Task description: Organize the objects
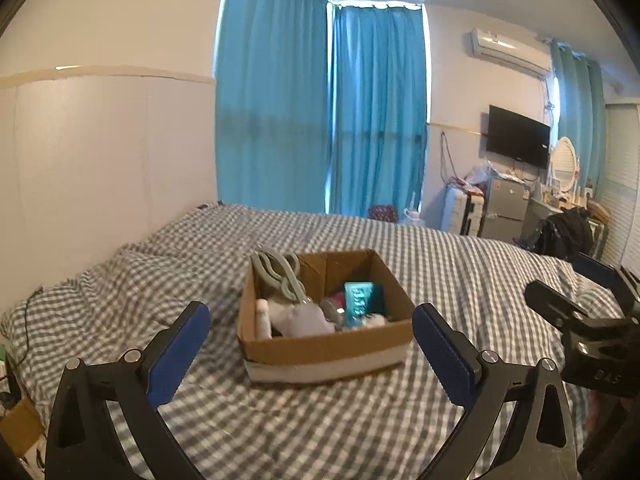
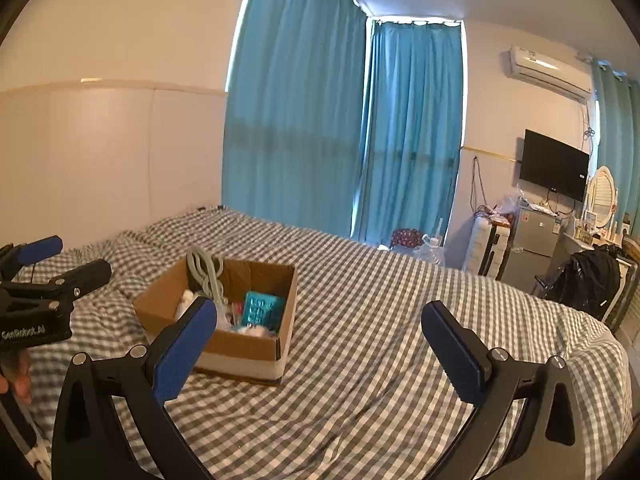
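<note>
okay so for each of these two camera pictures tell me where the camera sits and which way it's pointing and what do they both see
Left wrist: on the left gripper, looking forward across the checked bed at the cardboard box; its own open blue-padded fingers frame the box, and the right gripper shows at the right edge.
Right wrist: on the right gripper, aimed right of the box; own open fingers, the left gripper and a bit of hand at left.
Shared: box, bed, blue curtains, television.

- Left gripper (image 1: 311, 334): black curved frame, blue textured pads (image 1: 180, 354), silver screws at the joints.
- Right gripper (image 2: 320, 344): same black-and-blue build.
- White lettering marks the left gripper's black body, seen from the right wrist.
</note>
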A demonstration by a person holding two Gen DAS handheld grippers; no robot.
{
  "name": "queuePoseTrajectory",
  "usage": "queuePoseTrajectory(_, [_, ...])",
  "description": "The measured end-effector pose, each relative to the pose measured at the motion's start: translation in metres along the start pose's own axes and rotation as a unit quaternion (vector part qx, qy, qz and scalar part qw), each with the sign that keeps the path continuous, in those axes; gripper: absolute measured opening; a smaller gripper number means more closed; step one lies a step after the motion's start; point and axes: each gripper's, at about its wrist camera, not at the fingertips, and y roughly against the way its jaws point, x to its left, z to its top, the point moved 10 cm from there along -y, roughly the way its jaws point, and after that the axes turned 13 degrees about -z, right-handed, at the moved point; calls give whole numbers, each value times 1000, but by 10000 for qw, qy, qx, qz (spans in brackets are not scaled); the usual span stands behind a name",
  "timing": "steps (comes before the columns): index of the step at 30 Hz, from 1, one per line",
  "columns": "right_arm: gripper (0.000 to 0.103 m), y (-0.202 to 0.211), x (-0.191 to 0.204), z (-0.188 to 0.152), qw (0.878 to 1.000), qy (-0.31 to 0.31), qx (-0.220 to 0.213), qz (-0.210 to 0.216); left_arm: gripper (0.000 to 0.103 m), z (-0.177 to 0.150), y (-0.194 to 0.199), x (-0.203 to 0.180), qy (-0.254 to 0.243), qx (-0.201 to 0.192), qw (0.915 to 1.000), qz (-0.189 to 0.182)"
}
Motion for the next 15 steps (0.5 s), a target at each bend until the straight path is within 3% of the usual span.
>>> queuePoseTrajectory(15, [103, -6, 9, -11, 9998, 35, 200, 23, 103, -1, 0, -1, -59, 109, 9999, 56])
